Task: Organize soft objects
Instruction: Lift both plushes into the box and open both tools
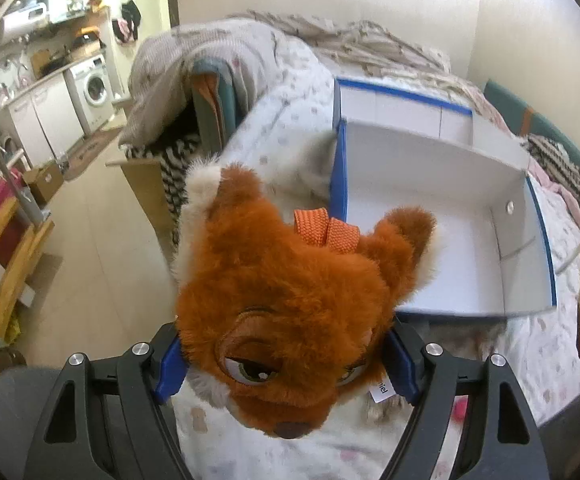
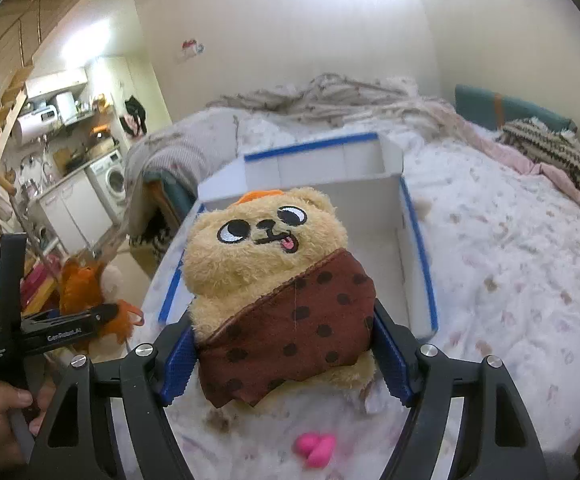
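Left gripper [image 1: 285,364] clamps orange fox plush [image 1: 290,312], right gripper [image 2: 285,356] clamps tan bear plush [image 2: 277,280]; white box [image 1: 430,240] ahead of both fingertips.

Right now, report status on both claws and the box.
Left claw shut on fox plush. Right claw shut on bear plush. White box open on the bed, nothing seen inside. Pink item below bear.

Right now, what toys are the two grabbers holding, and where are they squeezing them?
The left gripper squeezes the orange fox plush by the sides of its head. The right gripper squeezes the tan bear plush around its brown spotted body.
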`<action>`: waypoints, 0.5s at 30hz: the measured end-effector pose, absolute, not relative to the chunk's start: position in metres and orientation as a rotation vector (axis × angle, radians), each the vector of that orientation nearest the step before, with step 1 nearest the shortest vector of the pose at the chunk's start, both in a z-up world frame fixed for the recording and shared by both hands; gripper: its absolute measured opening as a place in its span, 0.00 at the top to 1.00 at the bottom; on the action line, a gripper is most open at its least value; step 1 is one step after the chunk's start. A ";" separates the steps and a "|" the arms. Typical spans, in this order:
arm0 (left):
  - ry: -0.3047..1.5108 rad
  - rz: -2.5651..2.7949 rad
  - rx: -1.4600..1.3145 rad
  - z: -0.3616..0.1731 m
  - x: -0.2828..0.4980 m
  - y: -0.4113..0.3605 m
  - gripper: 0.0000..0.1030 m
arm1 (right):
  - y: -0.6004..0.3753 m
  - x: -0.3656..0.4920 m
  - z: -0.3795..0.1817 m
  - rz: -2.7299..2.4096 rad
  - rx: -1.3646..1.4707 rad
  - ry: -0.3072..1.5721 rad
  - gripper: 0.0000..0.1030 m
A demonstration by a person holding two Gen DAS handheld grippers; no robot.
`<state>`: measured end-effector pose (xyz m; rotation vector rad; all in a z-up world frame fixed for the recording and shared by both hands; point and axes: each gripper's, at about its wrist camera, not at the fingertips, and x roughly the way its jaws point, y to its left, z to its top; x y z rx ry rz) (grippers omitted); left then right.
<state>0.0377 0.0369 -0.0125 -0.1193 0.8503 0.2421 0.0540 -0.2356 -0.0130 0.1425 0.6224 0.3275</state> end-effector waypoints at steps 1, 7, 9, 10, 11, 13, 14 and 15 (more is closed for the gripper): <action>0.832 0.250 -0.122 -0.008 0.040 0.039 0.24 | -0.237 0.058 -0.010 0.322 0.145 0.608 0.21; 0.722 0.271 -0.121 0.017 0.060 0.034 0.24 | -0.238 0.078 0.002 0.312 0.151 0.545 0.21; 0.700 0.263 -0.120 0.024 0.068 0.031 0.24 | -0.236 0.088 0.004 0.312 0.152 0.535 0.21; 0.693 0.258 -0.119 0.027 0.074 0.030 0.24 | -0.235 0.094 0.005 0.319 0.155 0.533 0.21; 0.688 0.253 -0.118 0.029 0.080 0.029 0.24 | -0.234 0.098 0.006 0.322 0.158 0.528 0.21; 0.681 0.242 -0.125 0.031 0.095 0.027 0.24 | -0.232 0.113 0.005 0.334 0.174 0.533 0.21; 0.680 0.233 -0.122 0.031 0.102 0.025 0.24 | -0.232 0.119 0.005 0.331 0.177 0.536 0.21; 0.682 0.223 -0.108 0.031 0.113 0.022 0.24 | -0.231 0.127 0.003 0.327 0.176 0.537 0.21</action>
